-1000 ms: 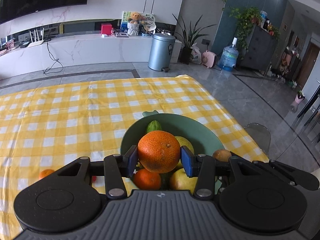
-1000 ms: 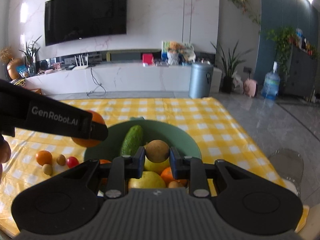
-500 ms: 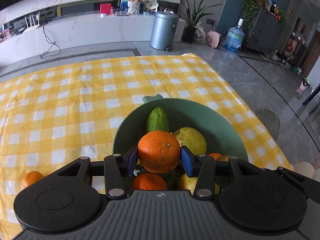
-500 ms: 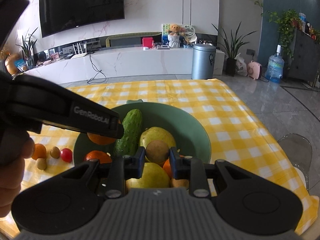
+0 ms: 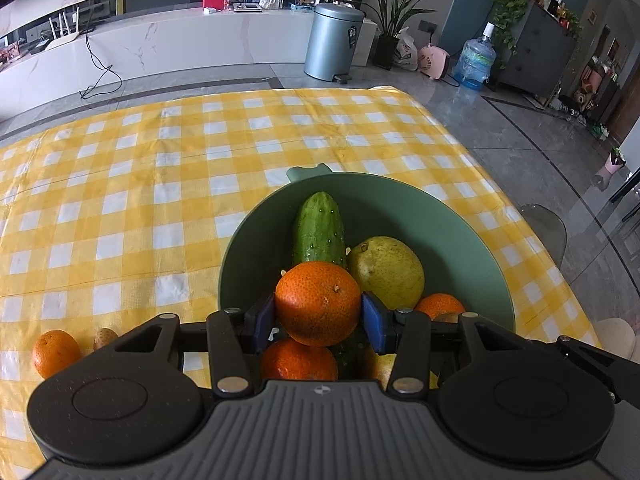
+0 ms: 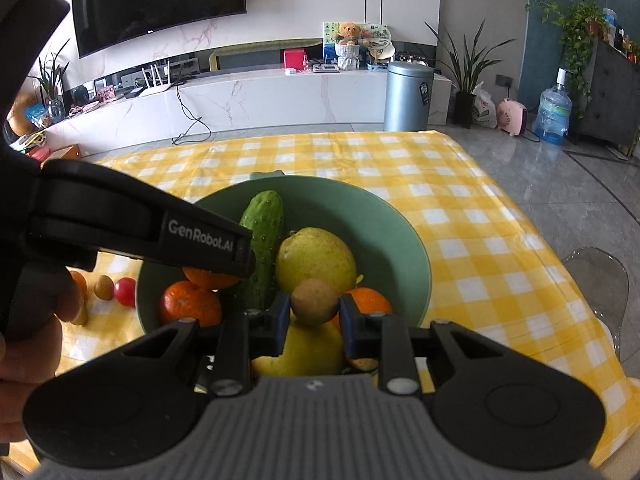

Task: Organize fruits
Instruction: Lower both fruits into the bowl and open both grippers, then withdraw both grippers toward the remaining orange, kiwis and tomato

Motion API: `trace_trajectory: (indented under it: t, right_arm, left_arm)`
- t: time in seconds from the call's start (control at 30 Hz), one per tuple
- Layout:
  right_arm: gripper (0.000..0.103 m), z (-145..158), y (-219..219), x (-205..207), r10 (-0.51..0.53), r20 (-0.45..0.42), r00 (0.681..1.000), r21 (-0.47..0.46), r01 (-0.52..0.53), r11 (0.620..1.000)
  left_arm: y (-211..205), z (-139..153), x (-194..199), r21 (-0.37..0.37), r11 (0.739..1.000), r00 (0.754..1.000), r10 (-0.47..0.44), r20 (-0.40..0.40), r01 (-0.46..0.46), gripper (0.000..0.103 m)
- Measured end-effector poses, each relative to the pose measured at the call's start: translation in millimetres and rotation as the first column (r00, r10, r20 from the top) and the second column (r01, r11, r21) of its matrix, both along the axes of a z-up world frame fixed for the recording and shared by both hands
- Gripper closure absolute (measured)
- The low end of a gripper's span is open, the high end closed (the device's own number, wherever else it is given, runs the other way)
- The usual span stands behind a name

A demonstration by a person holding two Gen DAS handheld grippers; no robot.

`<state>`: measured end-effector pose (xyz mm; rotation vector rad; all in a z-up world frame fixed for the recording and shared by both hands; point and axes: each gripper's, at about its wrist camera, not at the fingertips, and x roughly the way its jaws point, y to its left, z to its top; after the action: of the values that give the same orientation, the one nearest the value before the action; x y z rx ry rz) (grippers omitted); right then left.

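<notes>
left hand-held gripper (image 5: pixel 318 322) opening around orange (image 5: pixel 318 303) | right hand-held gripper (image 6: pixel 314 322) grasping kiwi (image 6: pixel 314 307) | yellow-checked tablecloth (image 5: pixel 120 208)

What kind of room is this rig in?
Most likely a home living and dining room: a wall-mounted TV over a marble media console, potted plants, and a dining table with a yellow checked tablecloth holding a fruit bowl.
</notes>
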<state>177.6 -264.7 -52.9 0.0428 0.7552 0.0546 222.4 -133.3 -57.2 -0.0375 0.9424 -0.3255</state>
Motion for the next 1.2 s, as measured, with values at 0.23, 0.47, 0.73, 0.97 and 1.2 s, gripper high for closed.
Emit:
trace_trajectory:
  t: [0.23,0.47,0.73,0.97,1.2]
  right_arm:
    - [0.058,0,4,-2,0.007,0.002,1.0,-0.014,-0.007,1.0]
    - [0.044,4,3,-10,-0.015,0.038,0.999,-0.026,0.016,1.0]
    - [0.021,15,5,-26,-0.036,0.139,0.99,-0.027,0.04,0.999]
    - [0.016,23,11,-35,-0.073,0.191,0.979,-0.073,0.088,0.993]
    - [0.016,36,20,-54,-0.1,0.266,0.959,0.069,0.084,0.994]
  left_arm:
    - [0,0,-1,-0.003,1.0,1.0,0.01,0.009,-0.01,0.038]
    - [5,4,-6,-0.036,0.999,0.999,0.029,0.035,-0.027,0.032]
    - [15,38,-32,-0.032,0.999,0.986,0.036,0.163,-0.031,0.028]
    - [37,59,-64,0.022,0.998,0.965,0.058,0.257,-0.066,0.028]
    - [66,69,-82,0.048,0.995,0.958,0.073,0.278,-0.09,0.028]
